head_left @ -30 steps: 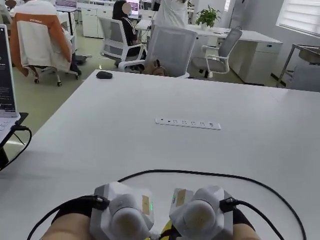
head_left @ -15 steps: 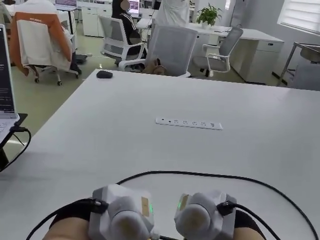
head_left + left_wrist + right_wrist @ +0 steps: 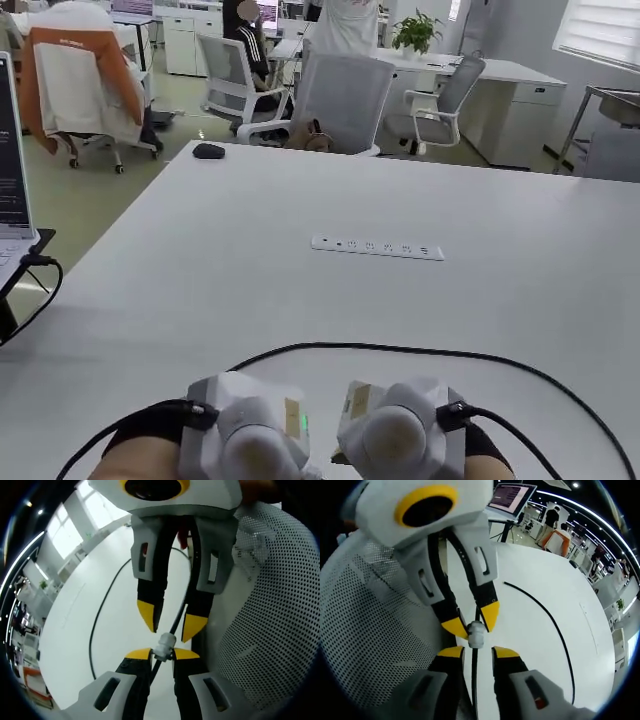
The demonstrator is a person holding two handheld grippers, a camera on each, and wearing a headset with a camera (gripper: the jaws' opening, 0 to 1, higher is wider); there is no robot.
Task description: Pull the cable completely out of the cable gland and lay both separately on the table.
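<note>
We have the left gripper [image 3: 162,655] clamped on the cable gland [image 3: 164,646], at 6 o'clock in the head view by the near edge of the table [image 3: 300,200]. The cable [image 3: 400,349] leaves the gland and passes through the right gripper [image 3: 477,653], whose jaws stand apart and aren't biting; its loop lies toward 4 o'clock. Half a second ago the grippers were spread; now they're together again. We judge the cable still threaded, with a fresh grip and another pull needed.

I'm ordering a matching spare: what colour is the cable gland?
The gland is white, clearest in the left gripper view.
</note>
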